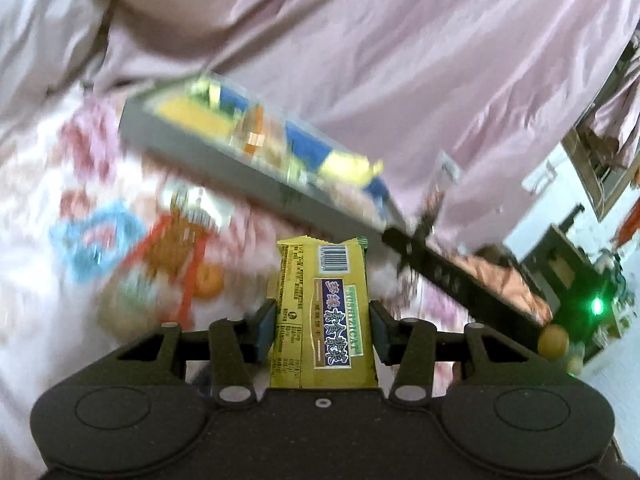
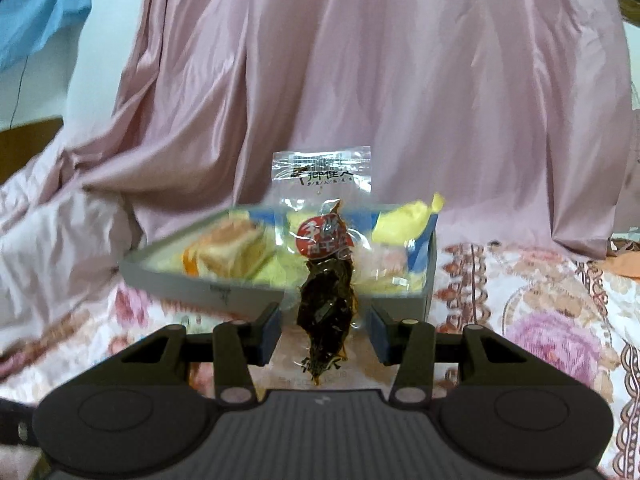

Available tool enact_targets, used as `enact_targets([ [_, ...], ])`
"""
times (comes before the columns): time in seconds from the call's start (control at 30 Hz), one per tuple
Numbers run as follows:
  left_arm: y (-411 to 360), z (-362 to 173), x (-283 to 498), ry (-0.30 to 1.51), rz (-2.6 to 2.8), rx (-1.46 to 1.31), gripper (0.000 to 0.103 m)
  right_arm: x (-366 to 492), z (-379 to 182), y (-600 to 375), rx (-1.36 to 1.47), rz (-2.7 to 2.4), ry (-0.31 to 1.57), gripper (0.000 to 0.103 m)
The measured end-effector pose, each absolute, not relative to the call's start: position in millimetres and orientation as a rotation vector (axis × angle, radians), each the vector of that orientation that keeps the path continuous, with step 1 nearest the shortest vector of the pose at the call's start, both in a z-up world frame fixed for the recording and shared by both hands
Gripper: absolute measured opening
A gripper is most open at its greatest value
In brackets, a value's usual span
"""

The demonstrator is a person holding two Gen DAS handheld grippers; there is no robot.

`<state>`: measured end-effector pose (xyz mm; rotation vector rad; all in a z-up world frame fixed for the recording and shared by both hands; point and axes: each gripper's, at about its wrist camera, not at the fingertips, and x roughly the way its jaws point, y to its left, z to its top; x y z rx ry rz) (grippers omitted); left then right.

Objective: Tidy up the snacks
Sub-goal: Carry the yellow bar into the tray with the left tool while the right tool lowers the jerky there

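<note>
Clearly the left gripper (image 1: 322, 330) pinches a yellow biscuit packet (image 1: 324, 312) between its blue pads, barcode end pointing away from the tool; beyond its tips, tilted and blurred, sits the grey snack box (image 1: 208, 148), with more wrappers on the floral cloth (image 1: 36, 208) to its left; the right gripper (image 2: 325, 332) holds a clear pouch of dark vegetable (image 2: 326, 280) upright between its pads; just ahead stands the same grey snack box (image 2: 192, 280), filled with yellow and orange packets, before a pink curtain (image 2: 360, 80).
</note>
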<state>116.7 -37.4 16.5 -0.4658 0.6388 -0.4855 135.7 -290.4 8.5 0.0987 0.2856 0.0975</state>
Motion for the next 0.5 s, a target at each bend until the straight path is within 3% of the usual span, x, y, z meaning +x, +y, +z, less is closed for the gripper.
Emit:
enact_targets([
  [0.5,-81.2,76.6,217.8,0.426,-0.395,-0.424,0.050,165.2,19.4,-320.9,0.174,0.011,0.137,0.051],
])
